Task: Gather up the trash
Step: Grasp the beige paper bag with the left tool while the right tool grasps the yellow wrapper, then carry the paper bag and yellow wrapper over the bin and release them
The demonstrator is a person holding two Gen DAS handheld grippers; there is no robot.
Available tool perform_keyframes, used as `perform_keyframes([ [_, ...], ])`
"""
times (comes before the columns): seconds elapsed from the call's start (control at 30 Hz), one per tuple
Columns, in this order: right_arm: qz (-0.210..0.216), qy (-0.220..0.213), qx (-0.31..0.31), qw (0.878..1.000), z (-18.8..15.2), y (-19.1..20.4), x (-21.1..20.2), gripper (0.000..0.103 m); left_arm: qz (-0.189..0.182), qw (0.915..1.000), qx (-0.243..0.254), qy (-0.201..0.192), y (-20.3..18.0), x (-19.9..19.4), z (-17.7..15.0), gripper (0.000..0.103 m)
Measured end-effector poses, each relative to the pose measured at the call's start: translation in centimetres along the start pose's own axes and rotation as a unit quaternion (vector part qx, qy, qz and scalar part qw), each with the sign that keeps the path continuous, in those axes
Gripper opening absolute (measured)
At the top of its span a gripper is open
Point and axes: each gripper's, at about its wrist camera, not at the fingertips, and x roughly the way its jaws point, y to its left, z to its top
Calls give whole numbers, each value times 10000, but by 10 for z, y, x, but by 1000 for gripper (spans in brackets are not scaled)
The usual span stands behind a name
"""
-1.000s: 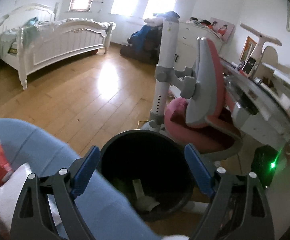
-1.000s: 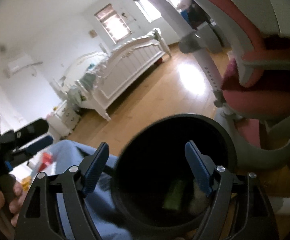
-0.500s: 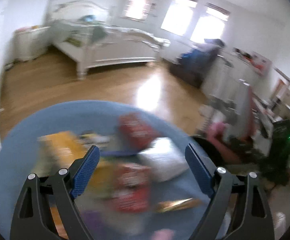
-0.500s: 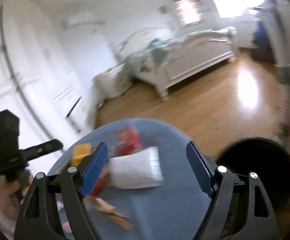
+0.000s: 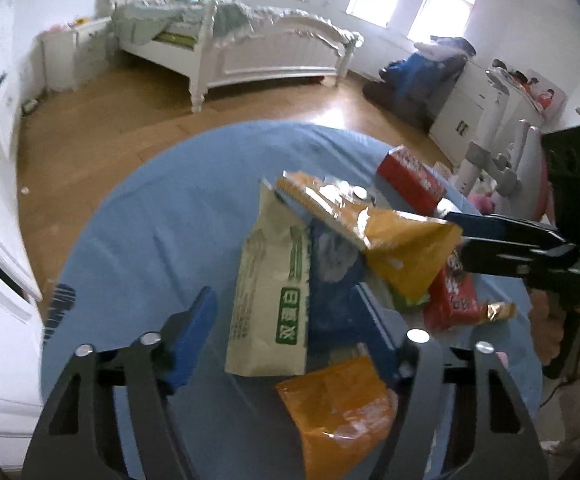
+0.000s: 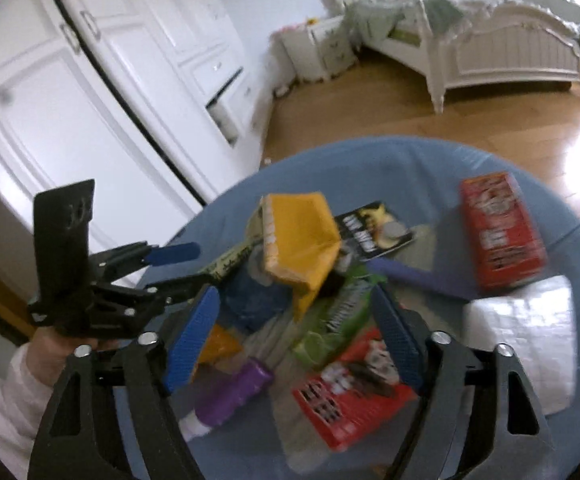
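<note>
A round blue table (image 5: 162, 240) holds a pile of trash. My left gripper (image 5: 286, 328) is open, its jaws either side of a cream packet with green print (image 5: 270, 296) and a blue wrapper (image 5: 329, 280); an orange wrapper (image 5: 341, 408) lies near its right finger. My right gripper (image 6: 293, 332) is open above a yellow bag (image 6: 301, 248), a green wrapper (image 6: 341, 320) and a red-and-white packet (image 6: 349, 396). In the left wrist view the right gripper's fingers (image 5: 501, 236) reach in beside the yellow bag (image 5: 389, 240). A red box (image 6: 501, 232), white tissue pack (image 6: 525, 340) and purple tube (image 6: 234, 392) also lie there.
A white bed (image 5: 250, 44) stands across the wooden floor (image 5: 102, 136). White wardrobe doors (image 6: 90, 80) are at the left. A pink chair (image 5: 529, 168) and white drawers (image 5: 461, 116) stand to the right of the table. The left gripper also shows in the right wrist view (image 6: 162, 264).
Both grippers swung away from the black bin and came down over the blue table. They now hover close over the trash pile, both still open.
</note>
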Motion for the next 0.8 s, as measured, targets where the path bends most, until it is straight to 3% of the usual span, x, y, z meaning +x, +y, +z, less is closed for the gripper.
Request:
perform_keyframes([
  [0.03, -39, 19, 5, 10000, -1, 0, 5, 67, -41, 10000, -29, 30, 2, 3, -2, 62],
  [0.1, -53, 134, 58, 9999, 1, -1, 16, 48, -137, 9998, -137, 87, 10, 9, -3, 48],
  [0.13, -66, 172, 65, 9998, 1, 0, 21, 44, -169, 9996, -176, 107, 14, 10, -3, 44],
  [0.2, -97, 252, 24, 9996, 1, 2, 27, 28, -269, 9991, -308, 75, 22, 12, -5, 38],
  [0.27, -66, 175, 13, 9998, 0, 3, 25, 25, -346, 9984, -436, 39, 28, 10, -5, 33],
  [0.33, -12, 49, 9, 10000, 1, 5, 19, 10, -364, 9980, -516, -90, 32, 4, -7, 30],
  [0.57, 301, -673, 118, 9972, -5, 8, -26, 5, -515, 9944, -656, -653, 21, -35, 0, 29],
  [0.8, 195, -1838, 457, 9817, -25, -19, -111, 5, -900, 9905, -308, -988, -53, -60, 25, 29],
])
